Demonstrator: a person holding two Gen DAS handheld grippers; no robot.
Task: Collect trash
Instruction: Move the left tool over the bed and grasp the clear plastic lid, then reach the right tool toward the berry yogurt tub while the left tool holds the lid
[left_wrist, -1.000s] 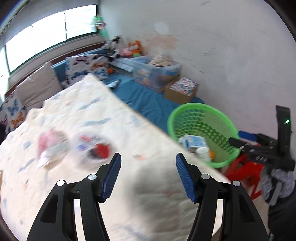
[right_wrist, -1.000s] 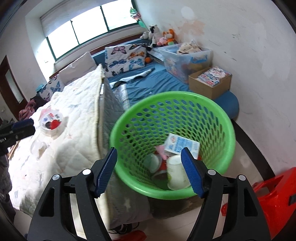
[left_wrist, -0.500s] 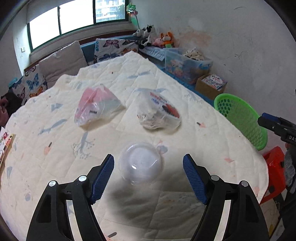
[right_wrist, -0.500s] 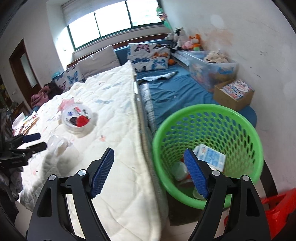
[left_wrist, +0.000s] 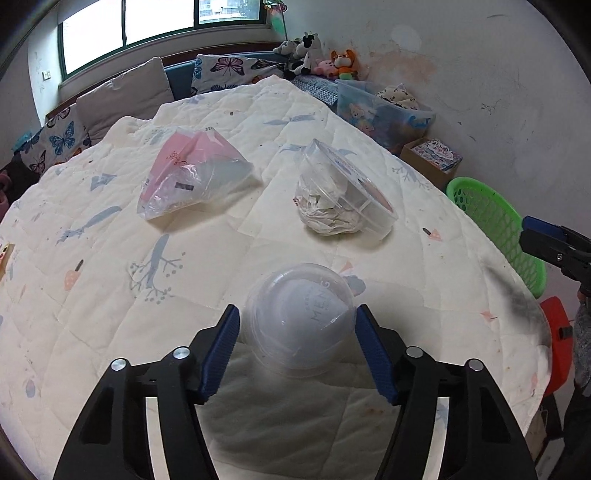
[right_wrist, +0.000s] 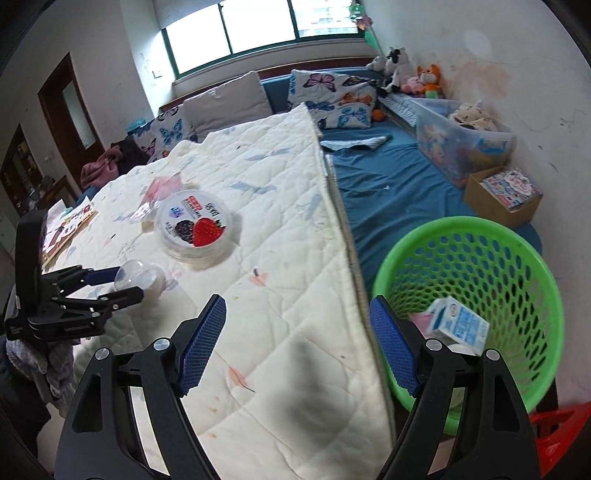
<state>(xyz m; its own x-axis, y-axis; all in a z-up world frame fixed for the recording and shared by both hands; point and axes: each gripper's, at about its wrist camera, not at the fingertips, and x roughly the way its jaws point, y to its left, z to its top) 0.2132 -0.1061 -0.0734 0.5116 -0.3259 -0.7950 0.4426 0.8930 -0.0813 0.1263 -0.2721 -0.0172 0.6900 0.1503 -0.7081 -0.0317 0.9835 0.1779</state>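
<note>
A clear plastic cup (left_wrist: 299, 325) lies on its side on the white quilt (left_wrist: 184, 288). My left gripper (left_wrist: 297, 312) straddles it, jaws closing, pads right beside its walls with a sliver of gap. From the right wrist, the left gripper (right_wrist: 125, 282) brackets the cup (right_wrist: 142, 277). Farther back lie a lidded strawberry tub (left_wrist: 343, 195) stuffed with tissue and a pink plastic bag (left_wrist: 192, 173). My right gripper (right_wrist: 297, 302) hovers over the quilt's edge beside the green basket (right_wrist: 461, 225), jaws opening, nothing between them. A milk carton (right_wrist: 458, 325) lies in the basket.
A blue mattress (right_wrist: 388, 177) runs beside the quilt, with a clear storage bin (right_wrist: 461, 136) and a cardboard box (right_wrist: 506, 192) against the wall. A red stool (right_wrist: 561, 424) stands by the basket. Pillows and soft toys line the window end.
The left gripper swung from the basket side over the quilt, came down around the clear cup and narrowed. The right gripper shifted from above the basket to the quilt's edge and widened.
</note>
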